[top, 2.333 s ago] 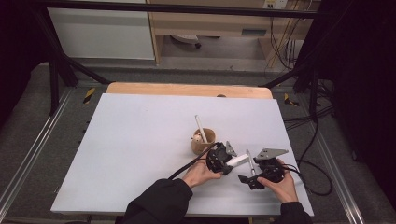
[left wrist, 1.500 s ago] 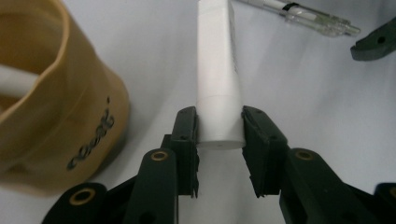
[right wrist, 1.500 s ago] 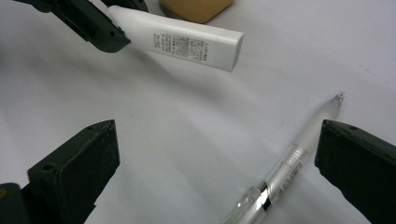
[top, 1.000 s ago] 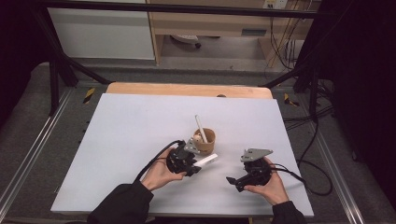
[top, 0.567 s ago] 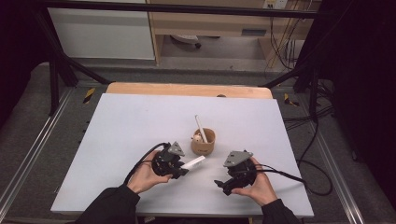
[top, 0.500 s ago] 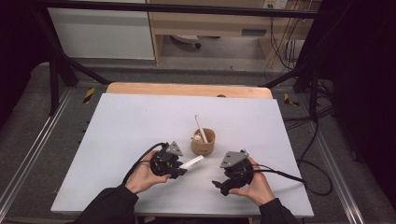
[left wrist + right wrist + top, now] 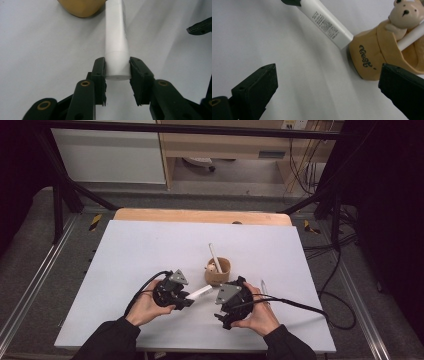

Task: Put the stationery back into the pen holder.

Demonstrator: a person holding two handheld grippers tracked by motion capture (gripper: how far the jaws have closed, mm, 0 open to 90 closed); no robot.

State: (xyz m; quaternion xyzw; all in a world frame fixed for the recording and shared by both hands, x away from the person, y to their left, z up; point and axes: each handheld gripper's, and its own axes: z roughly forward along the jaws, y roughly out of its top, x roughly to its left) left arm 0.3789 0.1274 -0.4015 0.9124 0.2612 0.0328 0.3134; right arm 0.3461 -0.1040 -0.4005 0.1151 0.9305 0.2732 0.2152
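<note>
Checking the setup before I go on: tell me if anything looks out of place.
Nothing stands out. The cup is upright with a white stick in it; the left hand-held gripper squarely clamps the white tube; nothing is spilled.

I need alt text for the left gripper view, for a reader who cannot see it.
The left gripper clamps the capped end of a white tube between its two black jaws, above a pale table. The tube points away toward a tan cup at the top edge.

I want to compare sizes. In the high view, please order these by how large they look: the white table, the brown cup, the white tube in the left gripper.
1. White table, by far the largest.
2. Brown cup.
3. White tube; its visible part looks slightly smaller than the cup, though the left gripper hides one end.
</note>
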